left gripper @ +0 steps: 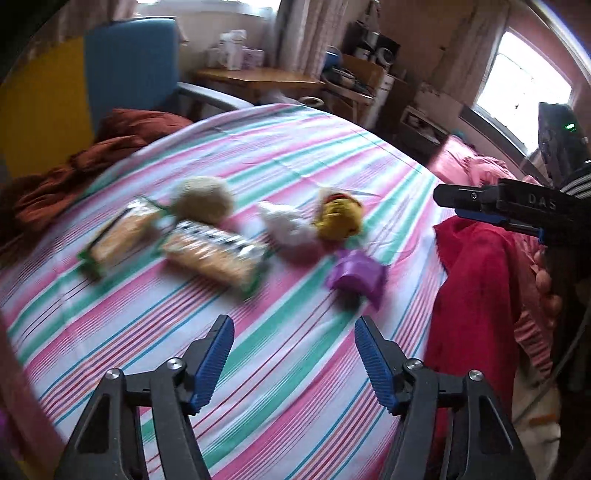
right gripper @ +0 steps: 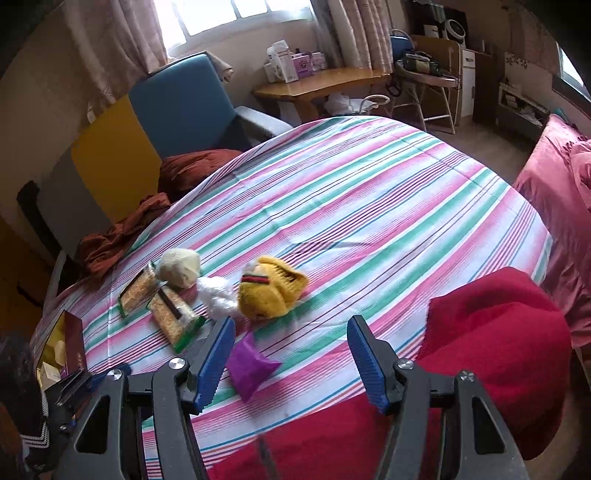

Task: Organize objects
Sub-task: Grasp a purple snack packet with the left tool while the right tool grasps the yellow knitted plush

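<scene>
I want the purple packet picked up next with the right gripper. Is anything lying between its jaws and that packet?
Nothing visible does. The purple packet lies on the striped sheet just ahead of the open right gripper, near its left jaw. The yellow plush sits beyond it, and the red blanket off to the right.

Daylight pours through a curtained window (right gripper: 236,14) behind a blue upholstered armchair (right gripper: 184,107) and a light wooden desk (right gripper: 325,83). A bed in striped pink-green sheet (right gripper: 369,206) fills the middle; another pink bed (right gripper: 554,184) stands right.
</scene>
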Demonstrator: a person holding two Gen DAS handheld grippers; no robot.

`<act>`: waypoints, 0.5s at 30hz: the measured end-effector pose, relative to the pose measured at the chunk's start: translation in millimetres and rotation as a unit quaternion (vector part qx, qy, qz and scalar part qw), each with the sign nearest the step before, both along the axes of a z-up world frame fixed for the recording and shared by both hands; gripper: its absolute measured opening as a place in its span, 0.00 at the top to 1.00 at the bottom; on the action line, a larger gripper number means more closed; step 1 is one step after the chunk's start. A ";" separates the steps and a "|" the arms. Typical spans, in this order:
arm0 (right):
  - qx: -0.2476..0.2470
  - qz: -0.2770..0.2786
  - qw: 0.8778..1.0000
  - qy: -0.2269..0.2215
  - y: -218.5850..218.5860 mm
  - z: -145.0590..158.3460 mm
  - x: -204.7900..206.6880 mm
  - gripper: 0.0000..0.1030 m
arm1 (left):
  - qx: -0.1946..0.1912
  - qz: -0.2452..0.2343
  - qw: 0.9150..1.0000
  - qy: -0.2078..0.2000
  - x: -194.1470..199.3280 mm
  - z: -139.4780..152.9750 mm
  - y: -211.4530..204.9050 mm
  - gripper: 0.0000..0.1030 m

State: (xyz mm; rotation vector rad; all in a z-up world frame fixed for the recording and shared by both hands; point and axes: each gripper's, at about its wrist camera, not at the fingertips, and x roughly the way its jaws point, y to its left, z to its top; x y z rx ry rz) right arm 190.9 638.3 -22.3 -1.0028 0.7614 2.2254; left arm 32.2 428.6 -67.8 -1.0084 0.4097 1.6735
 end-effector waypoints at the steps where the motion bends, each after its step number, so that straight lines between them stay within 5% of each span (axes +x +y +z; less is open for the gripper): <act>1: -0.001 -0.001 1.000 0.000 2.2 -0.4 1.9 0.38 | 0.001 -0.011 1.000 0.000 2.5 -1.0 8.9 0.33; 15: 0.008 0.022 1.000 -0.010 17.1 -2.0 -6.3 0.38 | -0.021 -0.043 0.999 -0.025 17.1 -32.7 96.3 0.22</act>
